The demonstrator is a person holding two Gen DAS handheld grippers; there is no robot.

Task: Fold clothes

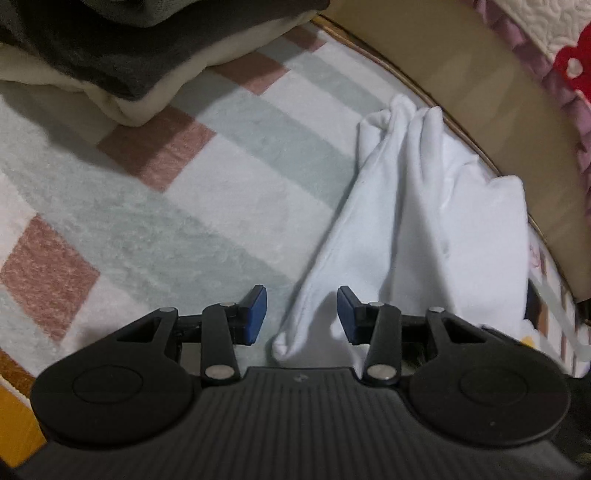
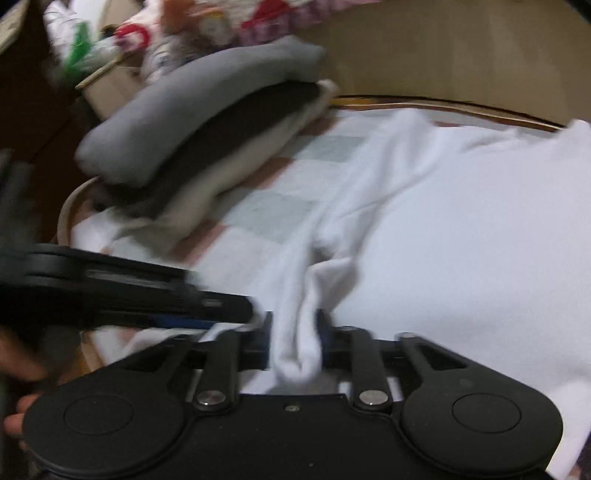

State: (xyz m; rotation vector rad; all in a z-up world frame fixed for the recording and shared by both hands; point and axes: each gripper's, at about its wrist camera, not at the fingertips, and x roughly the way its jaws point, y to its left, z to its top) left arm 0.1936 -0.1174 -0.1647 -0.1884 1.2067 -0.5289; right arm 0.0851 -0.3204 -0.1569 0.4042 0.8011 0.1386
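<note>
A white garment (image 1: 436,221) lies rumpled on a checked blanket (image 1: 147,206), running from near the wooden board down to my left gripper (image 1: 302,314). That gripper stands open, its blue pads on either side of the garment's near corner without pinching it. In the right wrist view the same white garment (image 2: 461,229) spreads wide to the right. My right gripper (image 2: 295,338) is shut on a bunched fold of it. The left gripper (image 2: 147,295) comes in from the left, blurred, with its tip close to that fold.
A stack of folded clothes (image 2: 199,122), grey over dark over cream, sits at the blanket's far left (image 1: 92,55). A curved wooden board (image 1: 480,74) borders the far side. Patterned bedding (image 2: 177,29) lies beyond. A hand (image 2: 18,373) shows at the lower left.
</note>
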